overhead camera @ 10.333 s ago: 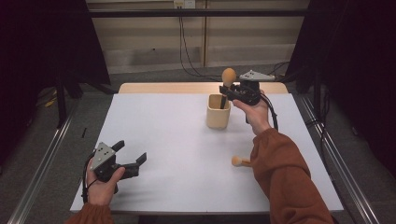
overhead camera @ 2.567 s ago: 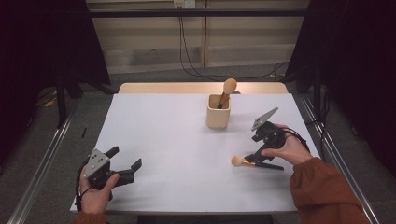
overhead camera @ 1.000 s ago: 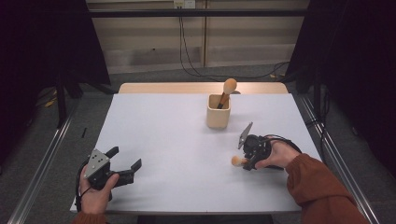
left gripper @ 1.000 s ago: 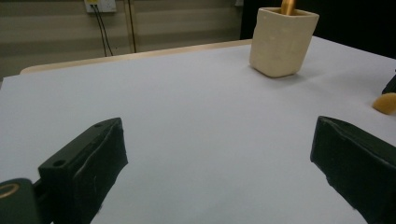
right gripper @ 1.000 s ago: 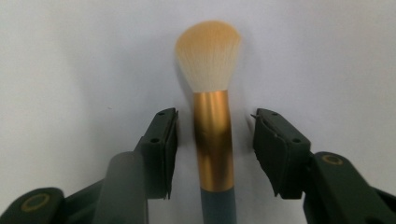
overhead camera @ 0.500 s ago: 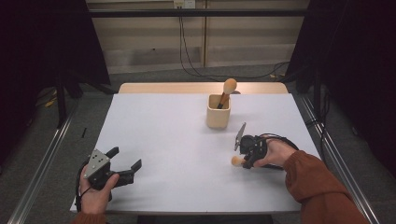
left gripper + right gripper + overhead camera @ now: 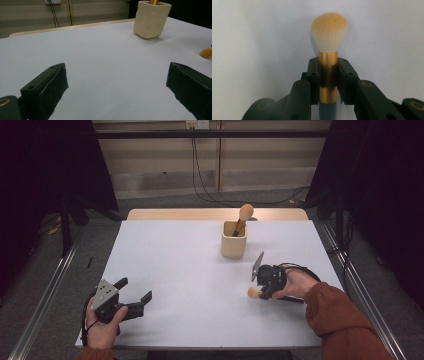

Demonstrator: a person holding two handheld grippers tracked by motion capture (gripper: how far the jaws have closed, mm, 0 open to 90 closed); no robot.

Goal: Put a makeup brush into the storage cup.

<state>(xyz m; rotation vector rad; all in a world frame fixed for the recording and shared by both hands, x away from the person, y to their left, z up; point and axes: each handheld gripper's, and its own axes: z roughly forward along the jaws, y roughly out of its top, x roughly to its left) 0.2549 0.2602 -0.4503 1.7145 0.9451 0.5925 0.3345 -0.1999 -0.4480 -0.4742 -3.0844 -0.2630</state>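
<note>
On table, right gripper [image 7: 328, 75] just clamped brush [image 7: 329, 45] ferrule, prob. flat, left gripper [image 7: 117, 85] agape, empty

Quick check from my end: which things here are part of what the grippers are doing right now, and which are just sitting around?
In the job:
- right gripper, jaws just closed on the gold ferrule of the brush on the table
- beige cup
- second brush standing in the cup

Just there:
- left gripper, open, holding nothing
- white table
- cables on the floor behind
</note>
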